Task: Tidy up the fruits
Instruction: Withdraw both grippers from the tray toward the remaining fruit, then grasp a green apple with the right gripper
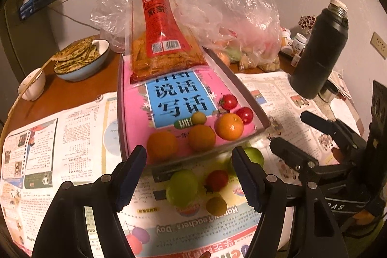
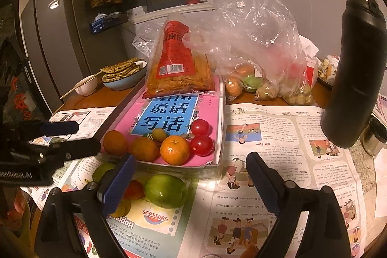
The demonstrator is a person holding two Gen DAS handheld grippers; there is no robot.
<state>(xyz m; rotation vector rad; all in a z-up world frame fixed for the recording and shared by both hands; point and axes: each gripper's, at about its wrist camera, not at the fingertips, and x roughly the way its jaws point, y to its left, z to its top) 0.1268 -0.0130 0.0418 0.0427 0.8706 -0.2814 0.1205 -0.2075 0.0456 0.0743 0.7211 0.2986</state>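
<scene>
Below the tray [image 1: 241, 88] at lower centre, the left gripper [image 1: 191, 175] hangs with jaws spread around a green fruit [image 1: 182, 186] and cherry tomato [image 1: 217, 179] on the newspaper, ungripped; the right gripper [image 2: 191, 181] is likewise spread and empty, so closing on one fruit seems next.

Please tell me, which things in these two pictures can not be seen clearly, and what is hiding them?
- Red tomato, right wrist view: half hidden behind the right gripper's finger.
- Second green fruit, left wrist view: partly behind the left gripper's finger.
- Fruits in the plastic bag: blurred by crumpled film.
- Flask: contents unseen.
</scene>
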